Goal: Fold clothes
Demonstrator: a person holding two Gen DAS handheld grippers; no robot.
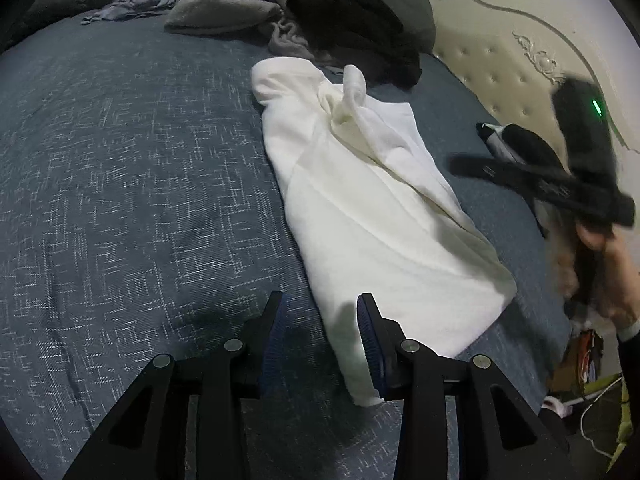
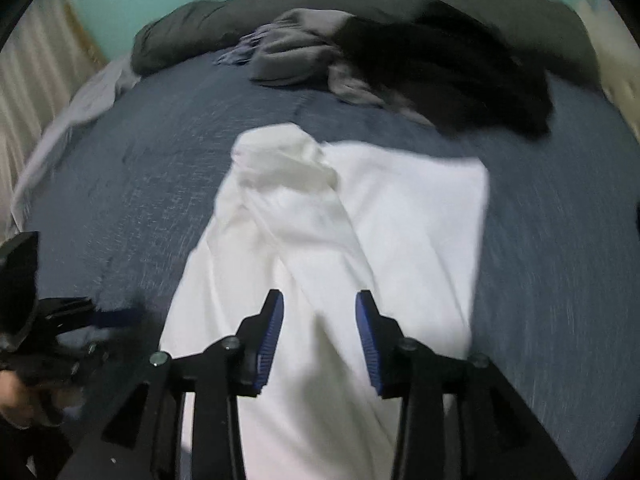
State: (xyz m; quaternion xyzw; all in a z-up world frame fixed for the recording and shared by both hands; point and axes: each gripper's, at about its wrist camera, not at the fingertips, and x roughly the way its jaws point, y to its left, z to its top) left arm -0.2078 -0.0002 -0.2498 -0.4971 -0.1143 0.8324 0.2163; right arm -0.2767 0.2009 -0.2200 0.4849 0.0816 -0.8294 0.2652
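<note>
In the left wrist view, the left gripper (image 1: pixel 322 336) hung with its jaws apart and empty over the near corner of the white garment (image 1: pixel 360 200) on the bed (image 1: pixel 120 168). In the right wrist view, the right gripper (image 2: pixel 319 334) hovered, jaws apart, above that garment, gripping nothing.

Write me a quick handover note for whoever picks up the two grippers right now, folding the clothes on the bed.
Left gripper: open, empty, at the near end of the white garment.
Right gripper: open, empty, above the same garment.
White garment: lies long on the blue bedspread, sides partly folded in, top end bunched.
Grey garment, black garment and small purple garment: heaped unfolded at the far side.
Done: first side folds, roughly.
Left: smooth and finish the white one, then fold the heap.
</note>
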